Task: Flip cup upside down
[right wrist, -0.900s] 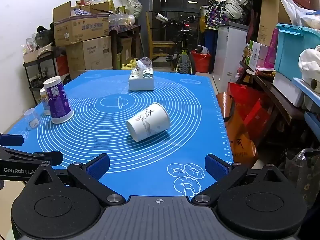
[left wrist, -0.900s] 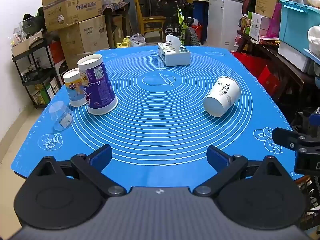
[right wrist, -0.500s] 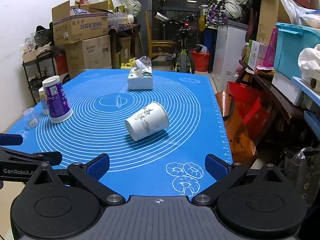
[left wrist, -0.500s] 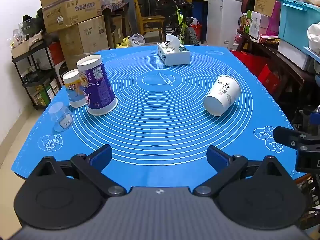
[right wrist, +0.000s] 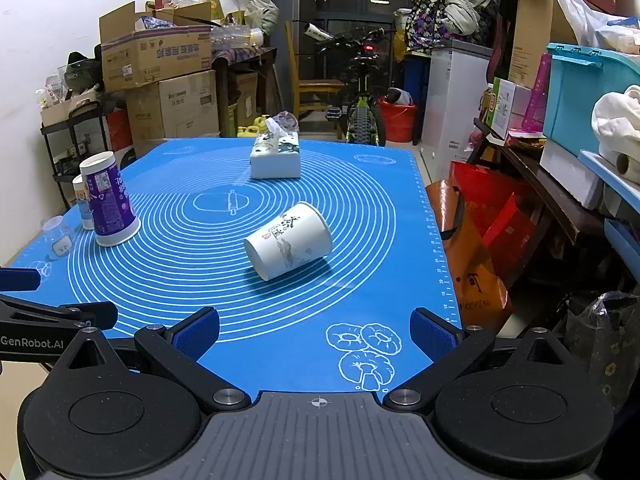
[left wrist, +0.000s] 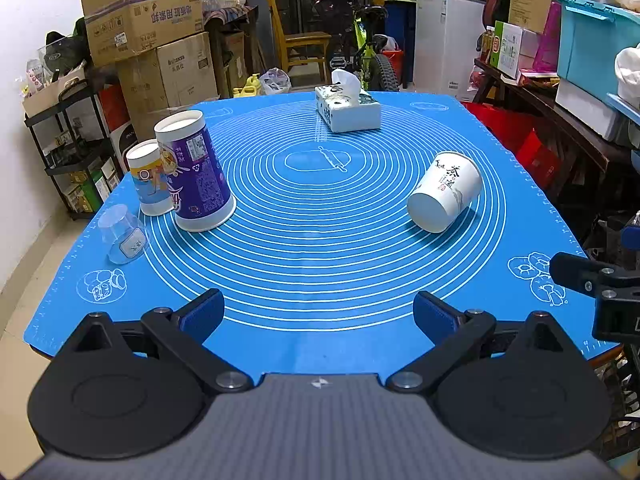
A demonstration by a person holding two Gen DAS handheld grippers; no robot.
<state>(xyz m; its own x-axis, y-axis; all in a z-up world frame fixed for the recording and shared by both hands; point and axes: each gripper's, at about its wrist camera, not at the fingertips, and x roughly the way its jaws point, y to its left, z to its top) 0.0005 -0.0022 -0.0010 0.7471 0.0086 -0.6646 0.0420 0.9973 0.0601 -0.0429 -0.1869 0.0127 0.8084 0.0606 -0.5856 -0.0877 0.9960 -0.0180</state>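
Note:
A white paper cup (left wrist: pixel 445 192) with dark lettering lies on its side on the right part of the blue mat (left wrist: pixel 320 248), its closed bottom facing the near edge; it also shows in the right wrist view (right wrist: pixel 289 241). My left gripper (left wrist: pixel 319 314) is open and empty at the mat's near edge, well short of the cup. My right gripper (right wrist: pixel 315 331) is open and empty at the near right edge, the cup ahead of it and slightly left. Its finger shows at the right of the left wrist view.
A purple cup (left wrist: pixel 195 174), a yellow-and-blue cup (left wrist: pixel 148 182) and a small clear cup (left wrist: pixel 122 234) stand upside down at the mat's left. A tissue box (left wrist: pixel 347 110) sits at the far middle. Boxes, shelves, a bicycle and bins surround the table.
Both views have shifted slightly; the right gripper has drifted a little, so the cup sits slightly more left in its view. The cup has not moved.

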